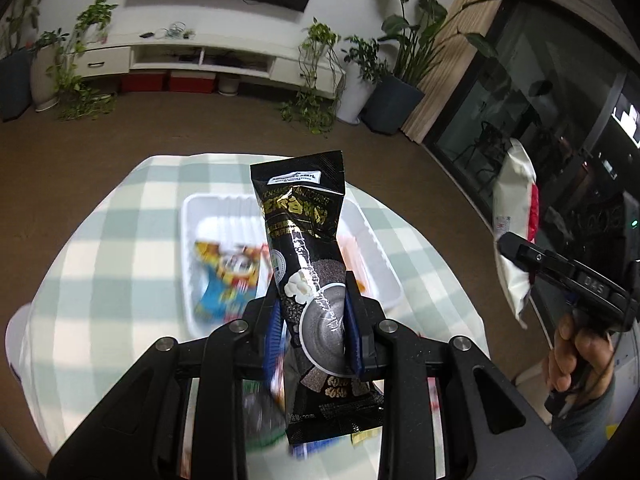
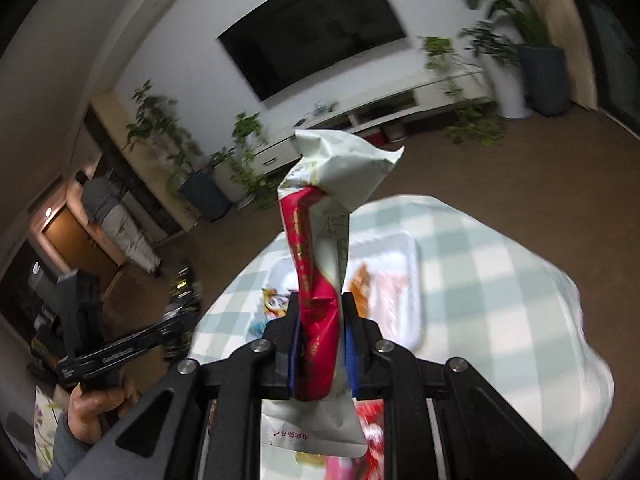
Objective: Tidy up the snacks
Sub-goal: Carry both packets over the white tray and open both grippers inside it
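Left wrist view: left gripper [image 1: 311, 312] clamped on a black sesame-snack pouch [image 1: 308, 264], blue pads pressing both sides at its lower half, pouch standing upright above the table. Below and beyond, a white tray [image 1: 372, 236] on a green-and-white checked tablecloth [image 1: 104, 248], holding a colourful blurred packet [image 1: 224, 276] on its left side and something orange [image 1: 352, 264] near its right wall. More blurred packets under the fingers, too smeared to name. At right, the right gripper [image 1: 516, 252], held in a hand [image 1: 576, 356], pinching a white-and-red pouch [image 1: 514, 236] off the table's edge.

Right wrist view: right gripper [image 2: 320, 344] closed tight on the white-and-red pouch [image 2: 324, 264], crumpled and twisted at its top, lower end hanging beneath the fingers. Behind it, the white tray [image 2: 412, 264] on the checked tablecloth [image 2: 500, 280], with the colourful packet [image 2: 272, 304] and an orange packet [image 2: 360, 284] inside. At far left, a hand [image 2: 96, 404] around the other gripper's handle.
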### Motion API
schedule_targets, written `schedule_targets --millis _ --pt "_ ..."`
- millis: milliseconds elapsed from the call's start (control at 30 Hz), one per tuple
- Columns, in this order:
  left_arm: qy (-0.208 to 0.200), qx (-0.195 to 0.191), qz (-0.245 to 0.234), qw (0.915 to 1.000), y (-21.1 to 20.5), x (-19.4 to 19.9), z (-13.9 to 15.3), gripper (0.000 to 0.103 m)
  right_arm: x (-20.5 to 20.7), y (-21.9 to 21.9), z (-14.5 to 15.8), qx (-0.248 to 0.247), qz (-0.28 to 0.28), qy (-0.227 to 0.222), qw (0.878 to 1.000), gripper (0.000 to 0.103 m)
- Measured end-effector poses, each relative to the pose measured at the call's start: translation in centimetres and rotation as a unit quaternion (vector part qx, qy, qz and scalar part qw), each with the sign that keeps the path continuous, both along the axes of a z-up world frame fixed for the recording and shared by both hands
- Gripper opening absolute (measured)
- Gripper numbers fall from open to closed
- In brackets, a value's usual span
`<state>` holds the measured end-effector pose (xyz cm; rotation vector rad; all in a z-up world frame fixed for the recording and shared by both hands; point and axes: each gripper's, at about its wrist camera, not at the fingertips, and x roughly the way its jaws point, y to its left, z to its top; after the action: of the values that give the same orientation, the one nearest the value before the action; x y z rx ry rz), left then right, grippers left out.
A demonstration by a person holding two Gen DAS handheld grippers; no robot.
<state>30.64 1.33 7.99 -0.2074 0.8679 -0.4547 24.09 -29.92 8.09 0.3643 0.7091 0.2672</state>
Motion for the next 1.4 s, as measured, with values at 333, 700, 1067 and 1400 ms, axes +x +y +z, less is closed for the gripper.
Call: schedule_targets --millis 333,700,1067,1400 --pt "0.054 0.042 -0.003 0.9976 -3.4 9.5 -6.5 0.025 11.6 3.8 -6.7 -0.032 0.047 0.097 0.994 0.019" --pt "0.065 0.082 -0.015 0.9944 -5.7 11.4 -11.2 0.025 15.5 5.2 -12.3 -0.062 0.061 0.166 0.982 0.019" --pt "0.077 0.108 -0.008 0.9911 -6.1 12.6 -14.0 0.025 16.4 5.9 -14.3 -0.080 0.062 0.185 0.977 0.019" --pt "0.080 0.102 -0.005 0.9916 -6.0 12.4 -13.9 0.026 16.4 5.7 -14.4 -0.080 0.061 0.183 0.978 0.020"
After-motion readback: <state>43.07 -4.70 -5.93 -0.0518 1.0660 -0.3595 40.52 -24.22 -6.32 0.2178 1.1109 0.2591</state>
